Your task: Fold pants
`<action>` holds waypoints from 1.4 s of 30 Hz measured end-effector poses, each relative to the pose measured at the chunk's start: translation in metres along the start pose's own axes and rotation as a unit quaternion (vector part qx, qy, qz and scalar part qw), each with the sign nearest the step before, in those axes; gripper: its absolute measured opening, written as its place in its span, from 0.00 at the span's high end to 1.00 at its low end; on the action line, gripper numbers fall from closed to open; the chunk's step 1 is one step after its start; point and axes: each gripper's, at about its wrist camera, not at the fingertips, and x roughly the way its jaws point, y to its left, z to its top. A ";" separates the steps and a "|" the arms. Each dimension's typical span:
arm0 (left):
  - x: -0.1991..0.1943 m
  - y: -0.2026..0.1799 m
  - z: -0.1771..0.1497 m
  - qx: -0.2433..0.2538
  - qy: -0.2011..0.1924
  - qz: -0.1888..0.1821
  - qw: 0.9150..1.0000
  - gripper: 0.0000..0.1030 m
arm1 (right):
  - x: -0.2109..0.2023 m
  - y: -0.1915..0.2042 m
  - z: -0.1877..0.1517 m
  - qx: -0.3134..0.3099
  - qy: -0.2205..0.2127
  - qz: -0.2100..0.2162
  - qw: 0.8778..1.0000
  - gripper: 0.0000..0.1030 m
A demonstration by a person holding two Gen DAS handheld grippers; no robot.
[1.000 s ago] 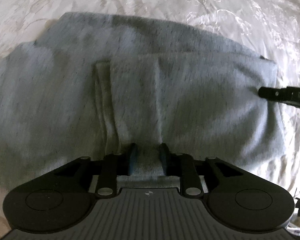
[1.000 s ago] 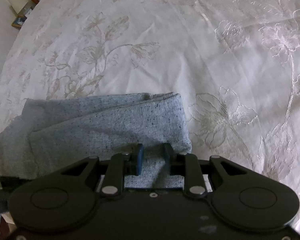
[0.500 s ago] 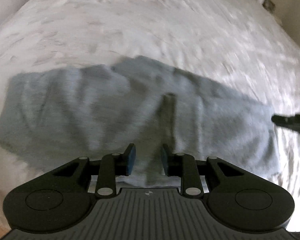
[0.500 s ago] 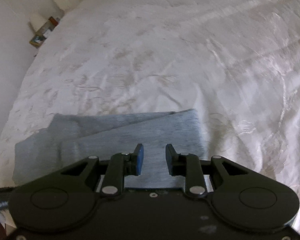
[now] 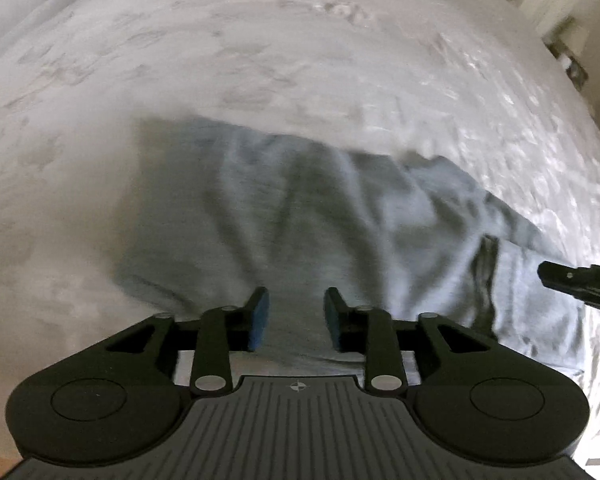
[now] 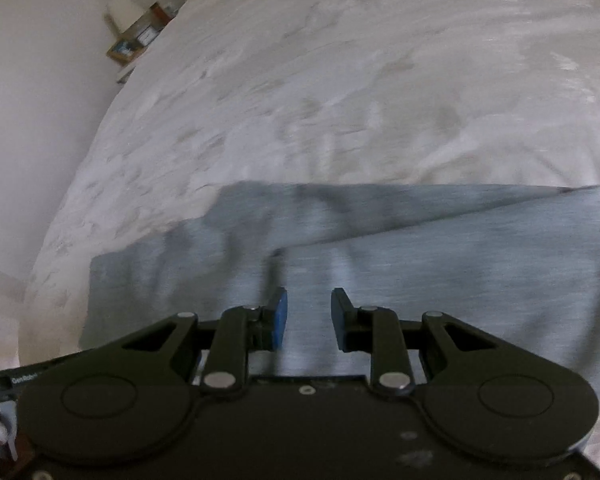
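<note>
Folded grey pants (image 5: 340, 220) lay on the white bedspread (image 5: 260, 60) below both tongs.
Left gripper (image 5: 297, 316) was opening, right gripper (image 6: 309, 318) spread; neither, apparently, pinched cloth.

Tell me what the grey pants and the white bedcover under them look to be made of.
Pants: probably a soft knit, like jersey or sweatshirt cotton; matte blue-grey with a heathered fleck, lying in limp folds. Motion blur hides the weave.

Bedcover: seemingly a smooth woven fabric with a slight sheen, possibly satin or jacquard; glints at the right edge and faint tone-on-tone motifs suggest embroidery or a woven pattern, though blur leaves it unclear.
</note>
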 end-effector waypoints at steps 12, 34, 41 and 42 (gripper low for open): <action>0.033 0.080 -0.005 -0.010 0.078 -0.053 0.995 0.25 | 0.045 0.072 -0.008 0.018 0.011 -0.015 1.000 0.73; 0.091 0.094 0.041 -0.076 0.099 -0.161 0.979 0.01 | 0.108 0.068 0.048 0.025 0.033 -0.054 0.998 0.75; 0.087 0.083 0.033 -0.031 0.103 -0.141 0.984 0.02 | 0.161 0.065 0.077 0.020 0.055 -0.064 0.996 0.79; 0.087 0.081 0.033 -0.029 0.102 -0.138 0.985 0.03 | 0.167 0.063 0.083 0.024 0.057 -0.068 0.996 0.79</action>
